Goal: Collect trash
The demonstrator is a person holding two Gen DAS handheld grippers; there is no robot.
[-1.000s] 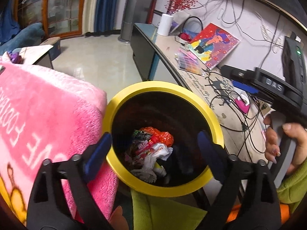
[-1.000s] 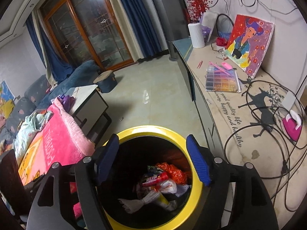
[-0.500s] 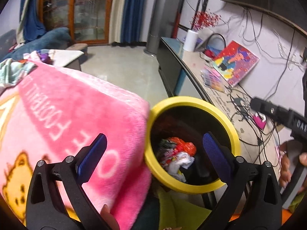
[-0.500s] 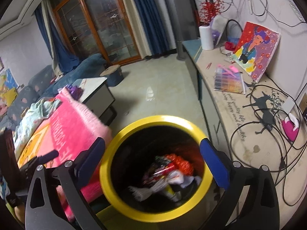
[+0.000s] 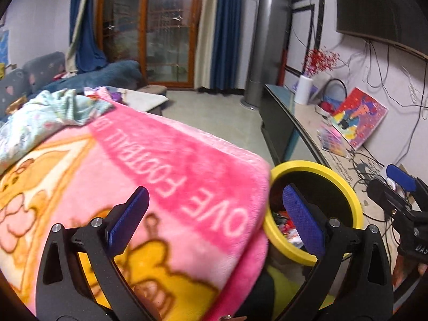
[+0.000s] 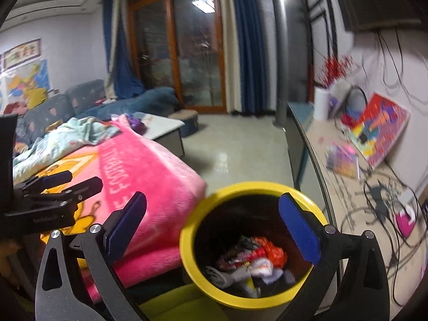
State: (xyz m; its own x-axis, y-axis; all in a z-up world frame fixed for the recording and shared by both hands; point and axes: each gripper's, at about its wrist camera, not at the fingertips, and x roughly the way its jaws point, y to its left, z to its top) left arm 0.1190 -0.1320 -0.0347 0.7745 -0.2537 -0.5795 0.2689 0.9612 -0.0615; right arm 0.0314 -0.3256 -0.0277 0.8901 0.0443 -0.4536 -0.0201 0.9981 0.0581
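Observation:
A black bin with a yellow rim (image 6: 254, 187) holds crumpled wrappers and other trash (image 6: 254, 264). In the right wrist view my right gripper (image 6: 212, 228) is open just above and in front of the bin, its blue pads (image 6: 299, 230) wide apart with nothing between them. My left gripper (image 5: 215, 219) is open too and hangs empty over a pink blanket (image 5: 160, 174). There the bin's rim (image 5: 315, 165) sits to its right, partly behind the right finger. The left gripper (image 6: 69, 184) also shows at the left of the right wrist view. The right gripper (image 5: 396, 187) shows at the far right of the left wrist view.
The pink blanket (image 6: 149, 176) presses against the bin's left side. A long sideboard (image 6: 347, 187) with cables, a painting (image 6: 379, 128) and a white vase runs along the right wall. A low table (image 6: 165, 128), a sofa and bare floor (image 6: 235, 144) lie beyond. Green cloth (image 6: 174, 305) lies under the bin.
Both views have swung left and pulled back from the bin. The bin slid right in the left wrist view, and the blanket now lies under the left gripper. The right jaws spread wider.

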